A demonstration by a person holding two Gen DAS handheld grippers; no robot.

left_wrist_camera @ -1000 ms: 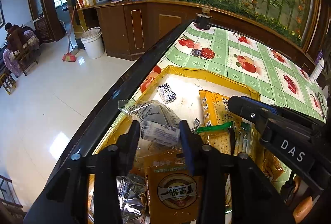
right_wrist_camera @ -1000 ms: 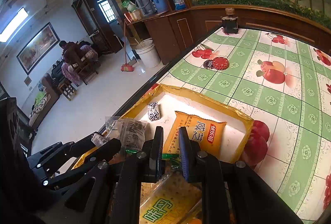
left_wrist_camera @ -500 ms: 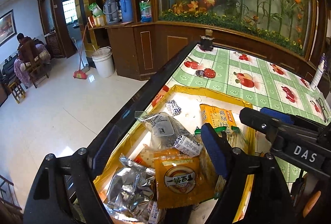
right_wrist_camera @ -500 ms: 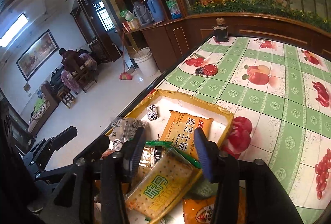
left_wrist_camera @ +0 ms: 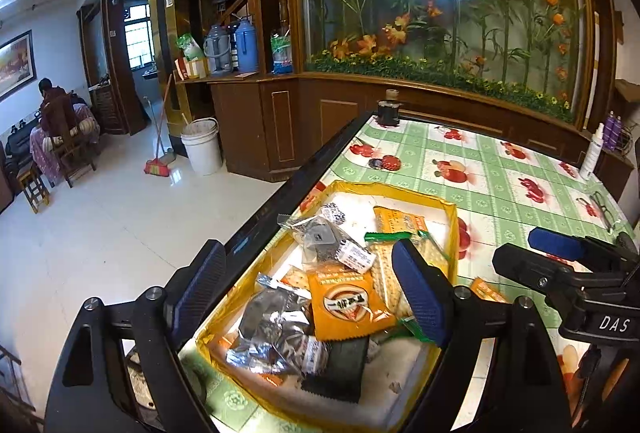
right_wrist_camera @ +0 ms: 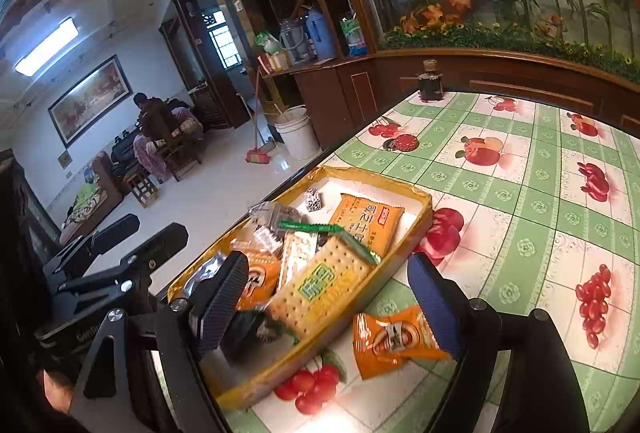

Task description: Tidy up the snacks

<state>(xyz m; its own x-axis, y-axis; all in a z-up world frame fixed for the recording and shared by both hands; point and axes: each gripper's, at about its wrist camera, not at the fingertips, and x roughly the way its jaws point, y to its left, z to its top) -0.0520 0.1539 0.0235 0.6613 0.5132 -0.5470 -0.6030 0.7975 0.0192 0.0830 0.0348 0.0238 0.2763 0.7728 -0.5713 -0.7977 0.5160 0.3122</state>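
I have both sets of tongs above the yellow tray, which sits on the tabletop against its dark left edge. The left tongs are spread wide and widening a touch more, with nothing pinched; the packets I see between the pads lie below in the tray. The right tongs are opening too, with only the tray's contents and the tabletop showing in the gap.

The snacks are nearly all heaped in the tray: a silver foil packet at the near end, an orange sachet on top of the heap, a green-edged cracker pack slanting across the middle, a clear bag and an orange biscuit bag toward the far end, with a small checkered sweet close to the far rim.

One stray orange packet lies on the tabletop just outside the tray's right wall, near the front edge. I judge that to be the next piece. To do it well, I would come down with the right tongs spread, straddle the packet across its short width, and close on the body, not the crimped end, since the film looks slippery. Then lift clear of the tray wall before carrying it over, so the rim is not snagged and the light tray not dragged.
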